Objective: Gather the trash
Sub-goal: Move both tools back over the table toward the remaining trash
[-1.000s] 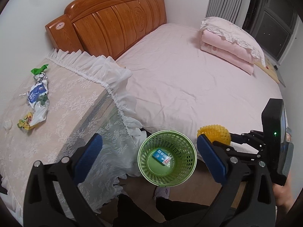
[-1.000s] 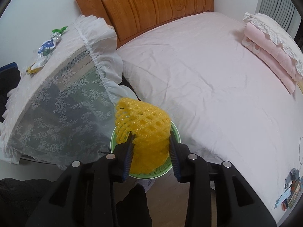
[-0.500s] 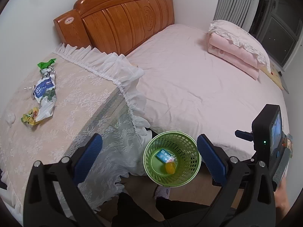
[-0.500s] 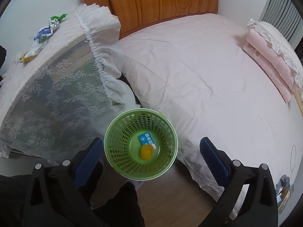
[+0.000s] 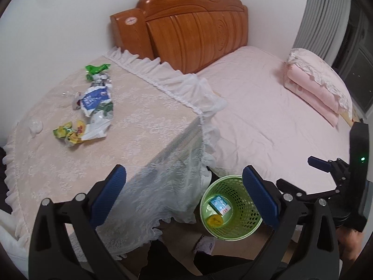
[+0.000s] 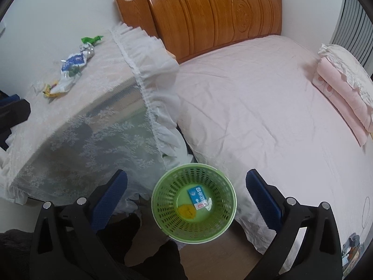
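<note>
A green mesh basket (image 6: 160,200) (image 5: 247,232) stands on the floor between the lace-covered table and the bed. It holds a blue-and-white carton (image 6: 197,196) (image 5: 220,204) and a yellow foam net (image 6: 186,210) (image 5: 215,220). My right gripper (image 6: 186,198) is open and empty above the basket. My left gripper (image 5: 184,196) is open and empty over the table's near corner. Wrappers lie on the table: a blue-and-white bag (image 5: 95,100) (image 6: 72,61), a yellow wrapper (image 5: 68,134) (image 6: 50,91), a green wrapper (image 5: 96,68) (image 6: 91,39).
The lace-covered table (image 5: 144,126) is on the left, the pink bed (image 6: 256,98) with a wooden headboard (image 6: 209,11) on the right. Folded pink bedding (image 5: 314,86) lies at the far side. The right gripper's body (image 5: 356,175) shows in the left wrist view.
My right gripper opened and the yellow foam net dropped into the basket. Both grippers have moved left, so the table trash sits nearer the middle of view.
</note>
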